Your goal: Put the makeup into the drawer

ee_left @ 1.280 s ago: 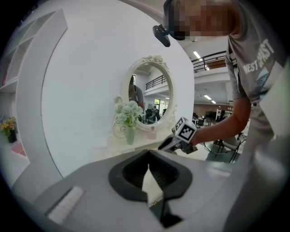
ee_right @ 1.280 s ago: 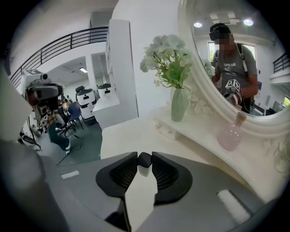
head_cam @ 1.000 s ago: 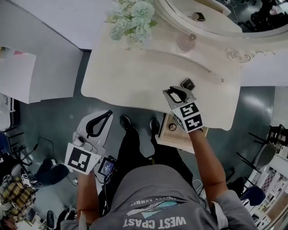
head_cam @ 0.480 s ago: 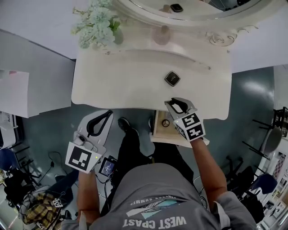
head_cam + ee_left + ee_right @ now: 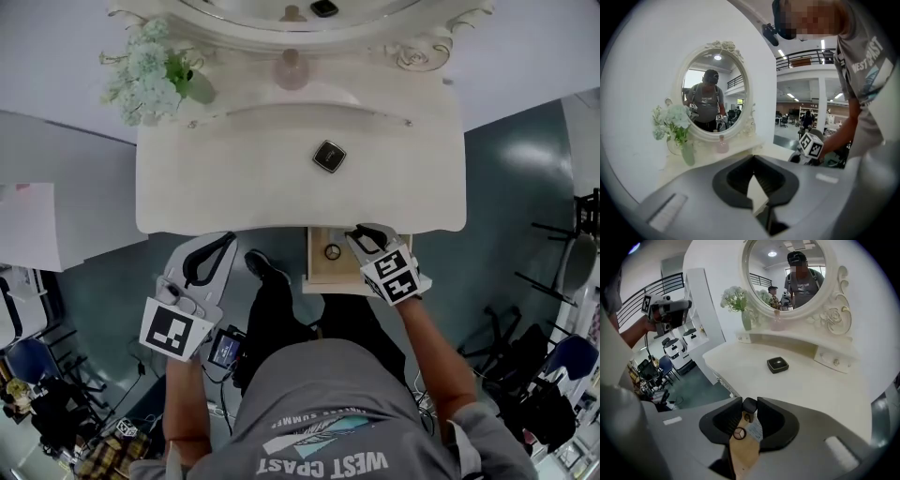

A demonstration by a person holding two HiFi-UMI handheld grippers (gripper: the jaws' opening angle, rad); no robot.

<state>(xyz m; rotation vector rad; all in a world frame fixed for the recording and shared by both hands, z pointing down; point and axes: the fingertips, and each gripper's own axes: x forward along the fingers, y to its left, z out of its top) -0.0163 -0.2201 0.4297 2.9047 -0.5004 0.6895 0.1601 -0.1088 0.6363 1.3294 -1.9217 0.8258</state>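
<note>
Makeup lies in three places. The left gripper (image 5: 228,238), jaws together and empty, hangs off the table (image 5: 234,178). A black compact (image 5: 329,156) sits on top; a round piece (image 5: 332,251) lies in the open drawer (image 5: 322,273). The right gripper (image 5: 362,232) clamps a small dark piece (image 5: 749,405) above the drawer.

Black sq. compact (image 5: 329,156) on table (image 5: 234,183), small black item (image 5: 749,405) gripped — drawer (image 5: 323,273) open

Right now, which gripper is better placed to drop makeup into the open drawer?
Right. The right gripper holds a small dark item above the open drawer; the left gripper is shut, empty, off the vanity table.
</note>
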